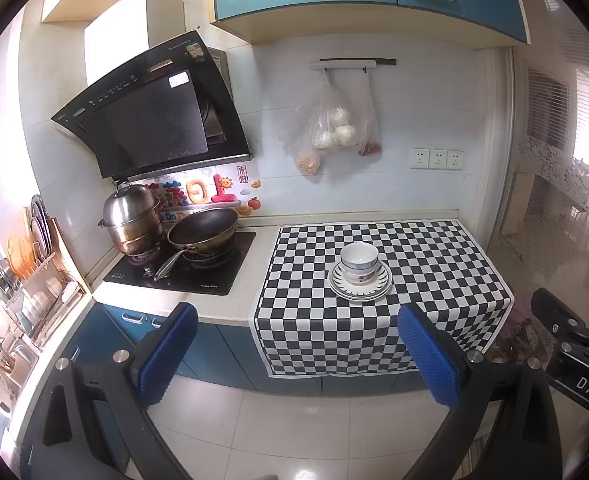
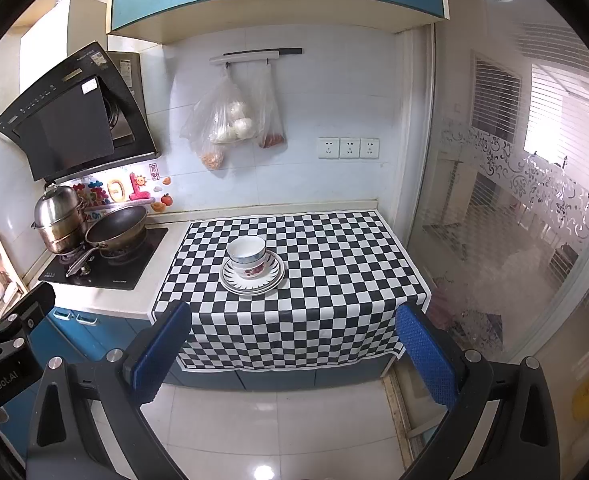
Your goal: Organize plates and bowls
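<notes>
On the checkered worktop (image 2: 334, 280): bowls (image 2: 247, 258) stacked upon plates (image 2: 253, 278).
Both claws, left claw (image 1: 298, 356) and right claw (image 2: 290, 354), released, well apart from stack; probably fragile, slippery glaze, best gripped at rim.

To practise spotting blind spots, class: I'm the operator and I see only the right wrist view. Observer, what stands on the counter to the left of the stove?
Observer: A dish rack, shown in the left wrist view.
Operator: Is anything in it?
Observer: Pale bowls sit inside it.
Operator: Is the left gripper free?
Observer: Yes. The left gripper is open, with nothing between its pads.
</notes>
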The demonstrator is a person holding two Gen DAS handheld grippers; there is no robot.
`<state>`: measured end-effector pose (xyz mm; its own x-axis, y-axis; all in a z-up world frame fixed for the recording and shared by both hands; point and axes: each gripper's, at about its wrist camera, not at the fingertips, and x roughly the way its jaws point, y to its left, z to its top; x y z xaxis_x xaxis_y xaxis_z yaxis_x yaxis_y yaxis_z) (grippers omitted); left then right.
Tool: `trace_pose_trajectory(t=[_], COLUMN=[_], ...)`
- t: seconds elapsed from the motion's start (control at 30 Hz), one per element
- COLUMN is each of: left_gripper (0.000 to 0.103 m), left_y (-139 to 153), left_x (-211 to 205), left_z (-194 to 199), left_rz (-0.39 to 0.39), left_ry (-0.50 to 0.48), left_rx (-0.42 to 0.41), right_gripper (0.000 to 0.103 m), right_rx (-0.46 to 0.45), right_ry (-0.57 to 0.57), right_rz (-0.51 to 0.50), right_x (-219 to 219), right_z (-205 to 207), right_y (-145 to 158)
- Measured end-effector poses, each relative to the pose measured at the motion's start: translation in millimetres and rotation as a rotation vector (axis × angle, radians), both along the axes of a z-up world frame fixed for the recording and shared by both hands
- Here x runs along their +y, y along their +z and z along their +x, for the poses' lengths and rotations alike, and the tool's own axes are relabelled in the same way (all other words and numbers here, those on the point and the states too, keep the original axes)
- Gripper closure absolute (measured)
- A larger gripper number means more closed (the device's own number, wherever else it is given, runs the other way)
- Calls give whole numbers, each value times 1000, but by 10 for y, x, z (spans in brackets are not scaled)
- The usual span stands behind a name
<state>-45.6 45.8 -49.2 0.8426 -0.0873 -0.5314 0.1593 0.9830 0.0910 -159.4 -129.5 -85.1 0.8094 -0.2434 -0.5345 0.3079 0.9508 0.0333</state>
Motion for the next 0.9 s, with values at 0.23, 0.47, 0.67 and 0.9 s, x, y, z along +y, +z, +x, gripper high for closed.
trace_pose_trajectory(t=[0.23,0.47,0.67,0.9], left_gripper=[1,1,1,1], left_y=[44,36,37,46], left_x=[78,131,140,168], left_z=[27,65,61,52], left_rz=[-6,-1,12,11], left_ry=[-2,-5,-10,-9], left_rx=[-6,-3,-10,-28], right_gripper=[0,0,0,0], right_rx=[-7,1,4,1], right_ry=[3,9,10,7], right_rz=[-2,-8,-5,-6], right_x=[42,82,87,110], right_z=[-22,-11,6,7], right_y=[11,-6,-19,-18])
